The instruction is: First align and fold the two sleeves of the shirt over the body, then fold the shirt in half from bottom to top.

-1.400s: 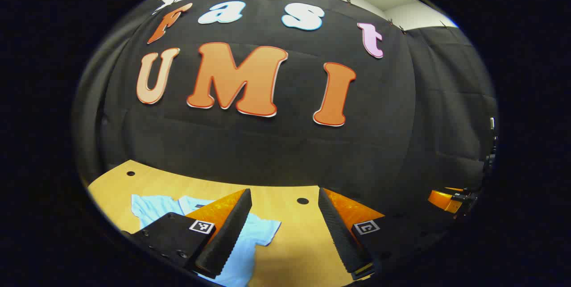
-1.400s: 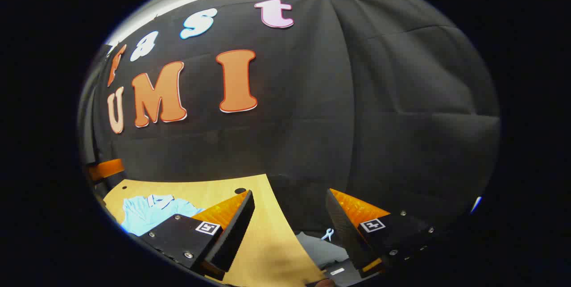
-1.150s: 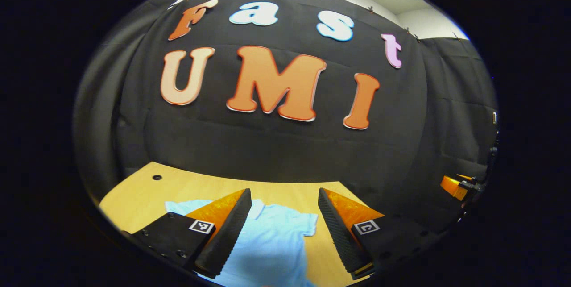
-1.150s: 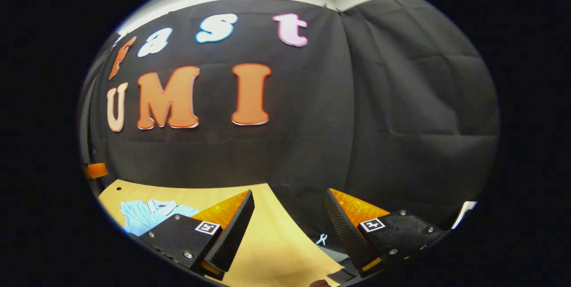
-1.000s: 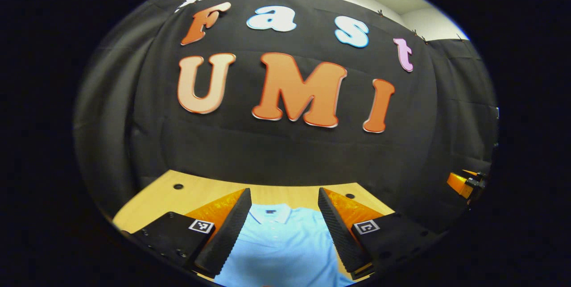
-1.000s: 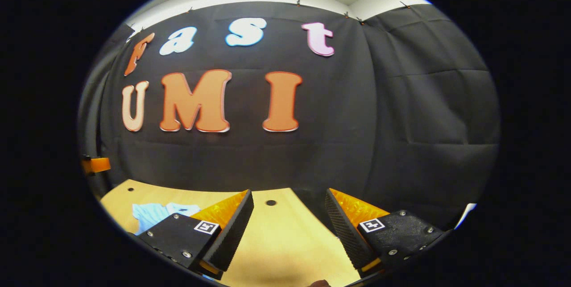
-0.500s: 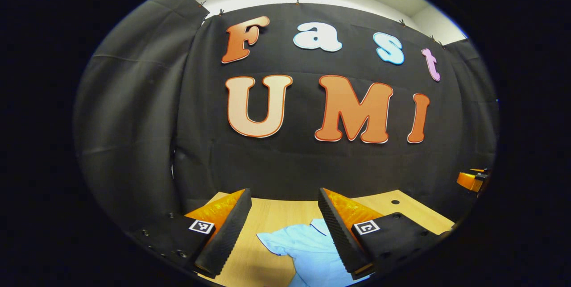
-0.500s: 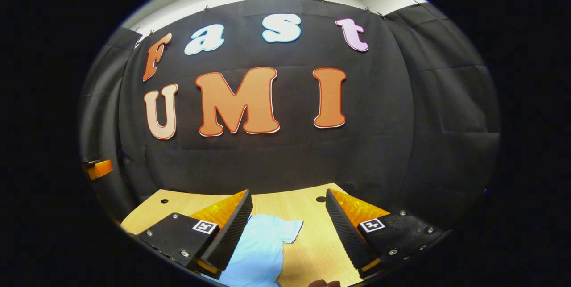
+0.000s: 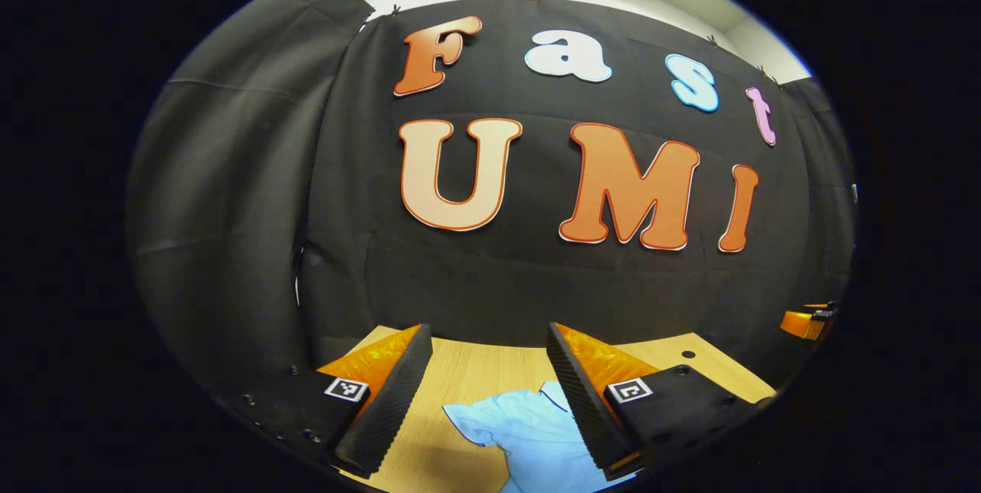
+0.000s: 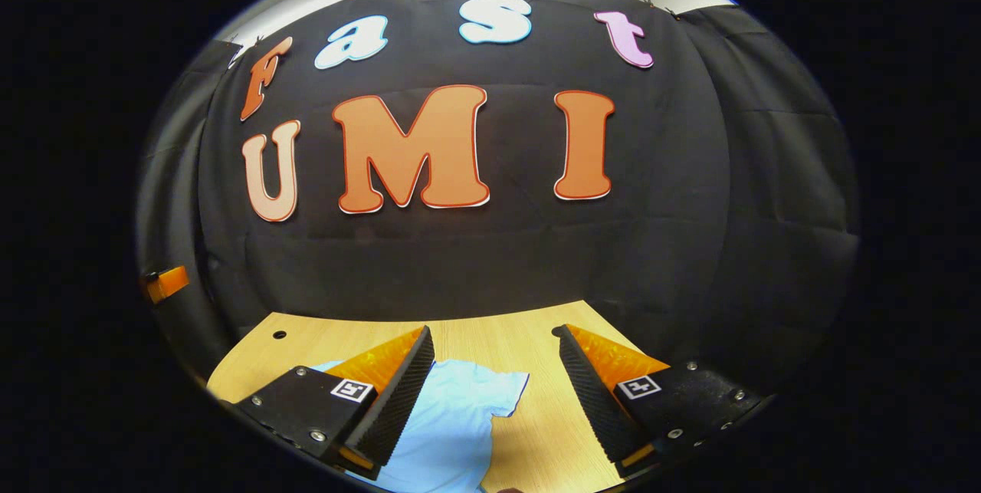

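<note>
both grippers hover with jaws spread wide, empty; the shirt (image 9: 529, 439) lies flat on the table (image 9: 460, 378) below the left gripper (image 9: 490, 401), and under the right gripper (image 10: 494, 401), nearer its left finger

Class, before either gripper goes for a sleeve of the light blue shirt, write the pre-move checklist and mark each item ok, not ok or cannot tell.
1. Left gripper open and holding nothing: ok.
2. Right gripper open and holding nothing: ok.
3. Shirt lying on the wooden table: ok.
4. A sleeve ahead of each gripper: ok. One sleeve lies between the left gripper's fingers in the left gripper view, the other sleeve between the right gripper's fingers in the right gripper view.
5. Sleeves folded over the body: not ok, both lie spread out to the sides.
6. Hem flat and unwrinkled: cannot tell, it lies below both views.
</note>
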A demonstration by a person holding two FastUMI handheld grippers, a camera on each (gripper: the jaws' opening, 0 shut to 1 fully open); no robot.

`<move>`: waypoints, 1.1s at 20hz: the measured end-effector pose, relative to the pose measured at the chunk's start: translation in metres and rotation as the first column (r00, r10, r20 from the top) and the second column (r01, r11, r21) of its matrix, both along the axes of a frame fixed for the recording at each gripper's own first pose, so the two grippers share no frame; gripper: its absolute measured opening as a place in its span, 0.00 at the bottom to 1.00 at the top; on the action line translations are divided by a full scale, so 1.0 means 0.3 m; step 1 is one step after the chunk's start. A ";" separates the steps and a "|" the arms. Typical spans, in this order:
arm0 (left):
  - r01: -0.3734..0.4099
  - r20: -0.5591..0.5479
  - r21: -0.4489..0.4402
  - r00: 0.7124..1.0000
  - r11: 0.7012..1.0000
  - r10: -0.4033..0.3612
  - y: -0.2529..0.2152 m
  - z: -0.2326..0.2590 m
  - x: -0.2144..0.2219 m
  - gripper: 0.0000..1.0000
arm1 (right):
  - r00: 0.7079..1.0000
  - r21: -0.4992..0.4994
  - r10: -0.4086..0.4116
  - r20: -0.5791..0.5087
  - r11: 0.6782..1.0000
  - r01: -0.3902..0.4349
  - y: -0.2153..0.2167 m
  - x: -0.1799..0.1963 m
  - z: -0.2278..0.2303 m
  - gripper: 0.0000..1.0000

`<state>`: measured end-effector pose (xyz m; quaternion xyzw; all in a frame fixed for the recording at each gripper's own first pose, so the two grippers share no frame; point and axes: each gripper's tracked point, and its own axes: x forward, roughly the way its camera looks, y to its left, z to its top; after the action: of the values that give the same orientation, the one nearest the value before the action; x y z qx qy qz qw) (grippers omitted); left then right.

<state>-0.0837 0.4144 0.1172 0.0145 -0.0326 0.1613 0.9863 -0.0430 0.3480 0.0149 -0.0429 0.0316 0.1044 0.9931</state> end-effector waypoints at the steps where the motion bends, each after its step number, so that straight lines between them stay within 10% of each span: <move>1: 0.001 -0.003 -0.006 1.000 1.000 -0.001 -0.011 0.003 0.024 0.98 | 1.000 -0.003 0.000 -0.027 1.000 -0.001 -0.004 0.028 -0.015 1.00; 6: -0.005 -0.029 -0.021 1.000 1.000 0.004 -0.045 -0.027 0.118 0.98 | 0.958 -0.038 -0.052 -0.281 0.998 0.044 -0.030 0.225 -0.178 1.00; 17: -0.093 -0.095 -0.030 0.991 0.995 0.090 0.056 -0.116 0.148 0.98 | 0.642 -0.171 -0.139 -0.754 0.985 0.013 -0.043 0.528 -0.686 0.99; 22: -0.129 -0.119 -0.030 0.985 0.991 0.124 0.107 -0.140 0.141 0.98 | 0.572 -0.230 -0.210 -0.793 0.972 0.039 -0.071 0.625 -0.815 0.99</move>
<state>-0.0415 0.4465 0.0751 0.0075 0.0293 0.2231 0.9743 0.1445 0.3266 -0.2294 -0.0811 0.4949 0.0385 0.8643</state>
